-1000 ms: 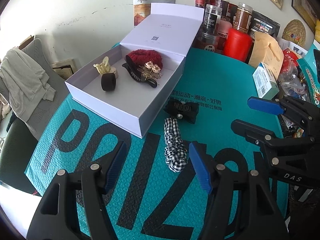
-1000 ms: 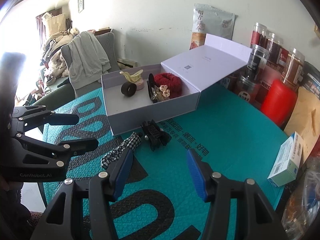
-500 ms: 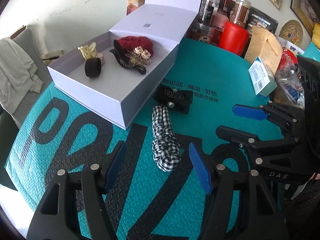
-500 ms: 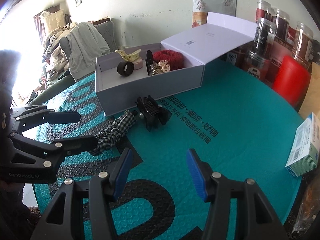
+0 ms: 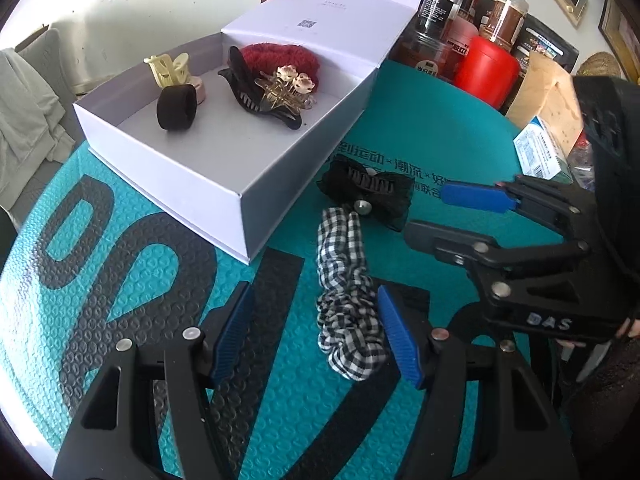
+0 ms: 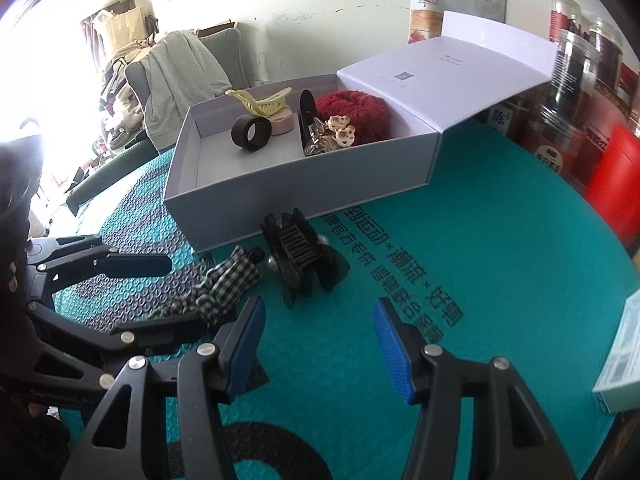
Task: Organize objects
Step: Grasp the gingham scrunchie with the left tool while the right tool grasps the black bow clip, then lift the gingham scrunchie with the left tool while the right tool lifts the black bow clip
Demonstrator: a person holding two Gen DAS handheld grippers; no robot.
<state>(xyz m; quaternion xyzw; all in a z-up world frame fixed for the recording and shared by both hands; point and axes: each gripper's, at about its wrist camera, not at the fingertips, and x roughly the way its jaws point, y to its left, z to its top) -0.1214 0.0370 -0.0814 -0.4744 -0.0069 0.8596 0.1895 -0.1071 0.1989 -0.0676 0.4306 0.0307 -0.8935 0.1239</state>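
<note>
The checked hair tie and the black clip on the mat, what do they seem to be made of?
The checked hair tie looks like thin woven cloth, matt, gathered into soft folds. The black clip seems hard plastic with a row of teeth, wrapped in sheer black mesh that you can partly see through. Its beads look pearly; real or plastic, I cannot tell.

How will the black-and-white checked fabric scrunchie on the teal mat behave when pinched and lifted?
The black-and-white checked fabric scrunchie is gathered cloth lying flattened and folded, so it will probably squash between the pads and droop on lifting. It looks light, and unlikely to roll or break. The left gripper, its jaws closing, straddles its near end without pressing it yet.
</note>
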